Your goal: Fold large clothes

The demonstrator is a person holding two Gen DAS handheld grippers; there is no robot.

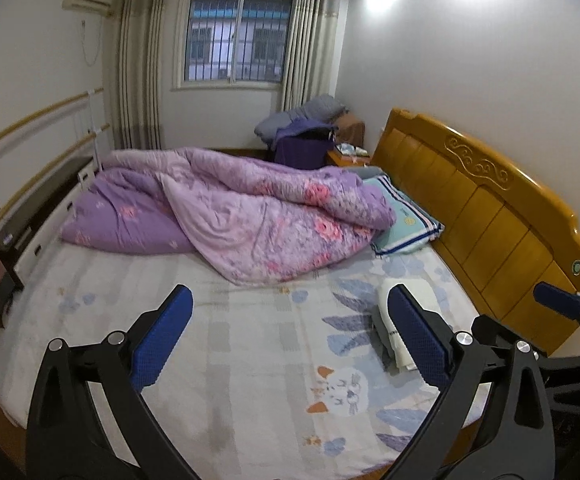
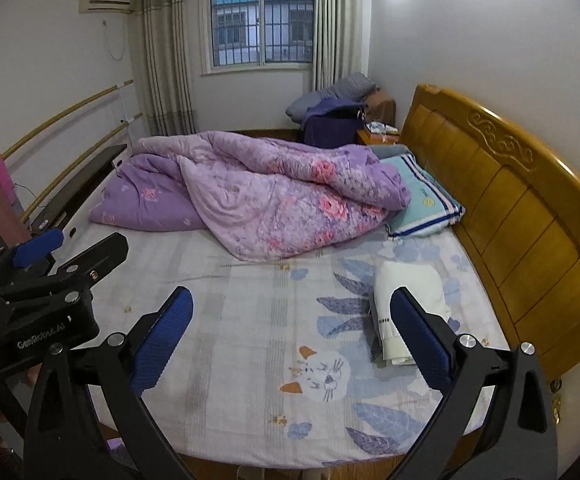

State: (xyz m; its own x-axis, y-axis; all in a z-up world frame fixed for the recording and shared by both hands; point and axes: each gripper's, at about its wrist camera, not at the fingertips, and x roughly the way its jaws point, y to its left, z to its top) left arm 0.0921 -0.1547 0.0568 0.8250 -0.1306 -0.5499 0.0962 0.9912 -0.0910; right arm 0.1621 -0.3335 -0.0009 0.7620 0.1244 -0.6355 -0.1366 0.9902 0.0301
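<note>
Folded white garment lying flat on bed, near wooden headboard. Left gripper spread wide, empty, above sheet. Right gripper likewise wide apart, gripping nothing. Purple quilt heaped beyond.

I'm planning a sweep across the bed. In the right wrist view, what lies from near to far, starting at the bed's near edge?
Cat print on the sheet → folded white garment → purple quilt → dark pile by the wall → window.

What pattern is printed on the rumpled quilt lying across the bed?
Pink roses on a purple ground; the quilt shows best in the right wrist view.
</note>
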